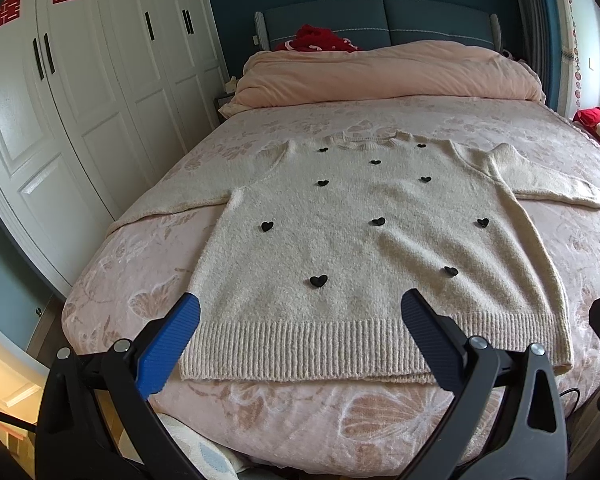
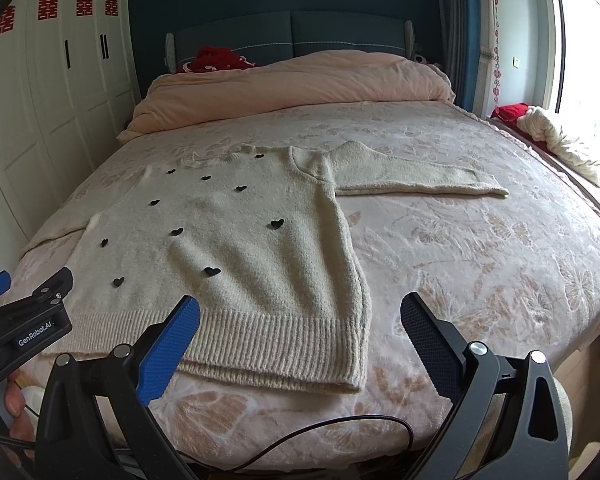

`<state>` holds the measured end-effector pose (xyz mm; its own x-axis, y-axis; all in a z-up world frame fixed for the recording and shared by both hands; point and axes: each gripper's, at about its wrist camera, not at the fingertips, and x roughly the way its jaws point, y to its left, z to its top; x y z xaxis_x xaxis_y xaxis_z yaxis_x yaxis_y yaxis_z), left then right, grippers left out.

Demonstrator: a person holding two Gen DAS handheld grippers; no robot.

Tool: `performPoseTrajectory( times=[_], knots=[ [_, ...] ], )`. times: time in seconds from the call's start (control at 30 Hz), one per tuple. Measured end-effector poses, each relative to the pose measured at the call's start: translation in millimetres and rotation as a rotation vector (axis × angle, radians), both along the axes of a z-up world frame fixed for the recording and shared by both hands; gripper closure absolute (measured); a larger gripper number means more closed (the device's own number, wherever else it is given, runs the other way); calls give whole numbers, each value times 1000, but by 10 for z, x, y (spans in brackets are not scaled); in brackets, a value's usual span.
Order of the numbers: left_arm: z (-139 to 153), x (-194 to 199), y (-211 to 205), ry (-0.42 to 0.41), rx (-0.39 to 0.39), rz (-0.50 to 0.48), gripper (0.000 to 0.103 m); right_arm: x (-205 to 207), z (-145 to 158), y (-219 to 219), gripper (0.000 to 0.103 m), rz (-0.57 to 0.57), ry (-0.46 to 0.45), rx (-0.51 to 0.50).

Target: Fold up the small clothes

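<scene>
A: How do the grippers stand?
B: The left gripper [image 1: 300,310] hangs with its jaws spread wide and empty above the ribbed hem. The right gripper [image 2: 300,314] is likewise agape, holding nothing, over the hem's right corner.
A: And the garment?
B: A cream sweater [image 1: 364,240] with black hearts lies flat, front up, on the bed [image 1: 380,412]. From the right gripper its body stretches toward eleven o'clock; one sleeve [image 2: 420,178] reaches out at one o'clock.
A: Beyond it?
B: At twelve o'clock a pink duvet [image 1: 388,74] is heaped below the blue headboard [image 1: 380,22]; a white wardrobe [image 1: 80,100] stands at ten.
</scene>
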<state>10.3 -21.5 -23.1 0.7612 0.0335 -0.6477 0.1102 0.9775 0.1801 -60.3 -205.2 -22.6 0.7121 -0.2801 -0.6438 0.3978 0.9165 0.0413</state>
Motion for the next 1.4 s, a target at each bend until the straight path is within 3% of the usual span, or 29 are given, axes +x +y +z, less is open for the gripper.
performPoseTrajectory(
  times=[0.73, 0.87, 1.0, 1.13, 1.3, 1.4],
  knots=[
    [-24, 38, -107, 15, 12, -8, 5, 38, -65, -29, 5, 3, 7, 12],
    [-11, 73, -110, 33, -6, -16, 5, 52, -31, -209, 5, 18, -19, 13],
    [34, 210, -111, 43, -54, -31, 5, 103, 74, -842, 5, -16, -99, 63],
    [49, 400, -193, 44, -141, -21, 5, 259, 73, -1796, 5, -106, -174, 158],
    [-41, 674, -375, 67, -239, 4, 5, 652, -184, -3045, 5, -244, -222, 305],
    [-147, 839, -579, 63, -251, -3, 5, 939, -484, -3660, 8, -314, -216, 393]
  ],
)
